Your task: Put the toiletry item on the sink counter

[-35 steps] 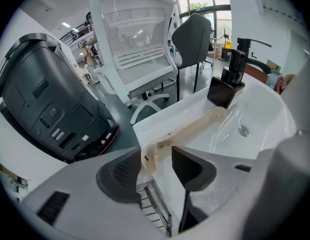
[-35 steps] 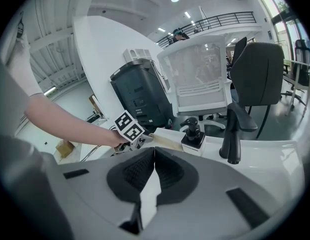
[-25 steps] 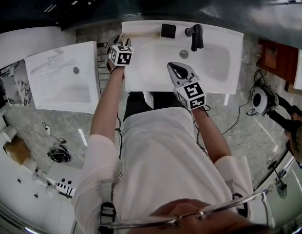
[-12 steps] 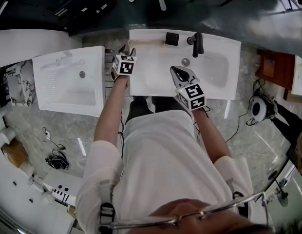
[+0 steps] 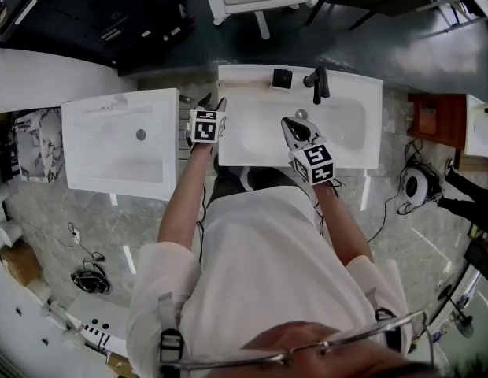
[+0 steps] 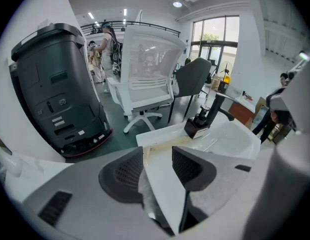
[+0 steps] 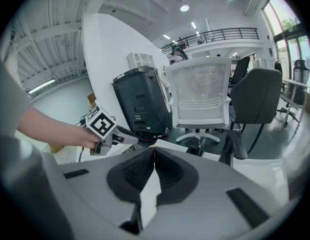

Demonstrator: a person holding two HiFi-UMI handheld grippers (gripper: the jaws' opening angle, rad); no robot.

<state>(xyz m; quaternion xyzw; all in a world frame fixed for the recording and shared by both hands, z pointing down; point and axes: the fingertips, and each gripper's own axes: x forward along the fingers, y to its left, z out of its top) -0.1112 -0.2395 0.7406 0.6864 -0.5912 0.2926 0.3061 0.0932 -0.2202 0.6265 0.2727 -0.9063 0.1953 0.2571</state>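
Holds left gripper (image 5: 210, 101) with jaws apart, empty, at the left edge of the sink counter (image 5: 244, 81) — right gripper (image 5: 290, 123) closed on nothing over the basin (image 5: 346, 120) — black toiletry item (image 5: 282, 78) standing beside the faucet (image 5: 318, 83)

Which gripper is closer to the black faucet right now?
Right. The right gripper hovers over the sink just short of the faucet; the left gripper sits at the sink's left edge, farther away.

Black item (image 5: 282, 78) by faucet (image 5: 317, 83), head view: too small for ID.

Two sinks (image 5: 110, 160) (image 5: 356, 128), two chairs (image 6: 145, 74) (image 6: 194, 79), one faucet (image 5: 317, 83), perhaps one toiletry (image 5: 282, 78).
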